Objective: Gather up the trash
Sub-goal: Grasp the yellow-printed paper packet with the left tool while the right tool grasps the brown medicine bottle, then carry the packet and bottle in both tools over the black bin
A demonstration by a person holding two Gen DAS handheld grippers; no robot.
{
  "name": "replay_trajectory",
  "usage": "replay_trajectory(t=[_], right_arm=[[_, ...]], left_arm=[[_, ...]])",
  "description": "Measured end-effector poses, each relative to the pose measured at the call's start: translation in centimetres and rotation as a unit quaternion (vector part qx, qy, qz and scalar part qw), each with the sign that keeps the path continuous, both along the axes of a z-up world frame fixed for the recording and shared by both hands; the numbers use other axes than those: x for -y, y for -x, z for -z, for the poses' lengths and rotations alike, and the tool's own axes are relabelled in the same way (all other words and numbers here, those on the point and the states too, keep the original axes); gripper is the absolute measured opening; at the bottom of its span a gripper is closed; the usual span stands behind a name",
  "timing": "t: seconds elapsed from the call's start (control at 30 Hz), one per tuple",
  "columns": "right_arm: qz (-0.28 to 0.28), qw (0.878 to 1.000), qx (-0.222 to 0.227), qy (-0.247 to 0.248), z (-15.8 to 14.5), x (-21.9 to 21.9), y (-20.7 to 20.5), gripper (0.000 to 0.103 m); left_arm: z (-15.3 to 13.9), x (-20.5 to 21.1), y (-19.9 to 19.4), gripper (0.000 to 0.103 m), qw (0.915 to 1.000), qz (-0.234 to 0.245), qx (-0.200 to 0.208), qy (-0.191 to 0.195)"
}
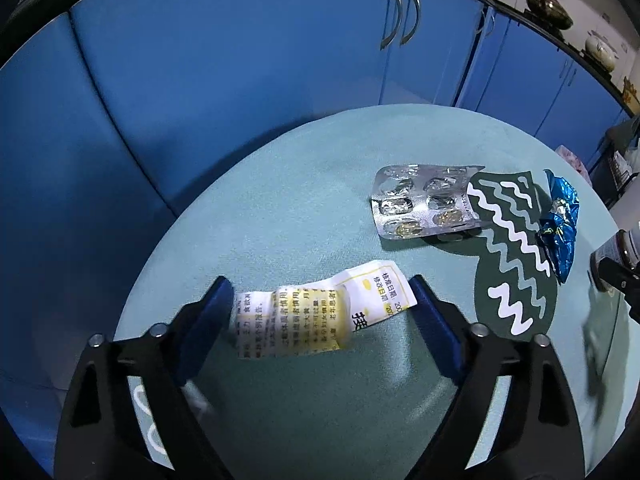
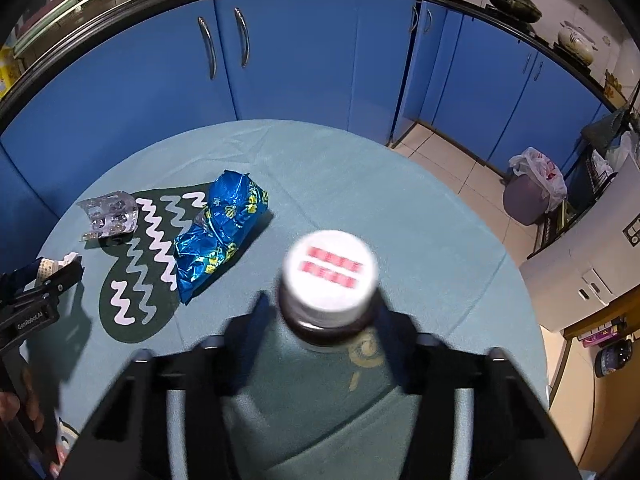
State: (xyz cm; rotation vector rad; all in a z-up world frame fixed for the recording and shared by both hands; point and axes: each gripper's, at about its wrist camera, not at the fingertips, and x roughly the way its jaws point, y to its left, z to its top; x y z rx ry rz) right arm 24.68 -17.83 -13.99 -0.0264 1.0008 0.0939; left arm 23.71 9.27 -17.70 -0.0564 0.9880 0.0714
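Grasping step: left tool apart around the leaflet; right tool clamped on the bottle. Next: pinch leaflet, lift.

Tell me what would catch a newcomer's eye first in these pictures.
First, the dark bottle with a white cap, standing upright between the fingers of the right hand-held gripper near the front of the round teal table. Next, the crumpled shiny blue wrapper at mid-table, beside a silver blister pack. Last, the folded printed paper leaflet lying between the left hand-held gripper's blue pads.
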Motion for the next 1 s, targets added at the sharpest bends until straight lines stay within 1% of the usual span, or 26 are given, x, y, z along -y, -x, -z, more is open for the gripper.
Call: replay_trajectory(t=[0.07, 0.1, 0.17, 0.2, 0.23, 0.27, 0.3, 0.43, 0.6, 0.8, 0.83, 1.0], right_arm=[[-0.001, 1.000, 0.001, 0.000, 0.0, 0.1, 0.2, 0.044], [-0.001, 1.000, 0.002, 0.000, 0.0, 0.1, 0.3, 0.044], [-0.001, 1.000, 0.005, -0.002, -0.2, 0.2, 0.6, 0.044], [0.000, 1.000, 0.006, -0.004, -0.4, 0.3, 0.7, 0.044], [0.000, 1.000, 0.007, -0.005, -0.5, 0.4, 0.9, 0.044], [0.000, 1.000, 0.007, -0.005, -0.6, 0.4, 1.1, 0.044], [0.000, 1.000, 0.008, -0.006, -0.8, 0.5, 1.3, 0.044], [0.002, 1.000, 0.013, -0.009, -1.4, 0.8, 2.1, 0.044], [0.002, 1.000, 0.018, -0.012, -2.2, 1.4, 3.4, 0.044], [0.013, 1.000, 0.026, -0.013, -3.5, 2.9, 5.4, 0.044], [0.016, 0.999, 0.026, -0.014, -3.7, 3.3, 5.9, 0.044], [0.035, 0.999, 0.030, -0.015, -4.5, 5.7, 8.4, 0.044]], left_arm=[[-0.1, -0.1, 0.1, 0.077, 1.0000, -0.002, 0.001, -0.003], [-0.2, -0.1, 0.1, 0.073, 1.0000, -0.004, 0.002, -0.006], [-0.6, -0.1, 0.4, 0.062, 0.9999, -0.007, 0.004, -0.008], [-0.8, -0.1, 0.5, 0.050, 1.0000, -0.006, 0.007, -0.002], [-1.1, -0.1, 0.7, 0.040, 1.0000, -0.003, 0.008, 0.004], [-1.2, -0.1, 0.7, 0.038, 0.9999, 0.000, 0.006, 0.009], [-1.3, 0.0, 0.7, 0.038, 0.9999, 0.002, 0.005, 0.015], [-2.1, 0.5, 1.3, 0.029, 0.9993, 0.009, 0.012, 0.034], [-3.2, 1.5, 2.1, 0.025, 0.9982, 0.025, 0.020, 0.051], [-5.1, 4.4, 3.3, 0.024, 0.9970, 0.051, 0.034, 0.048], [-5.2, 4.3, 3.2, 0.024, 0.9967, 0.055, 0.036, 0.047], [-6.5, 7.5, 4.4, 0.024, 0.9944, 0.087, 0.045, 0.040]])
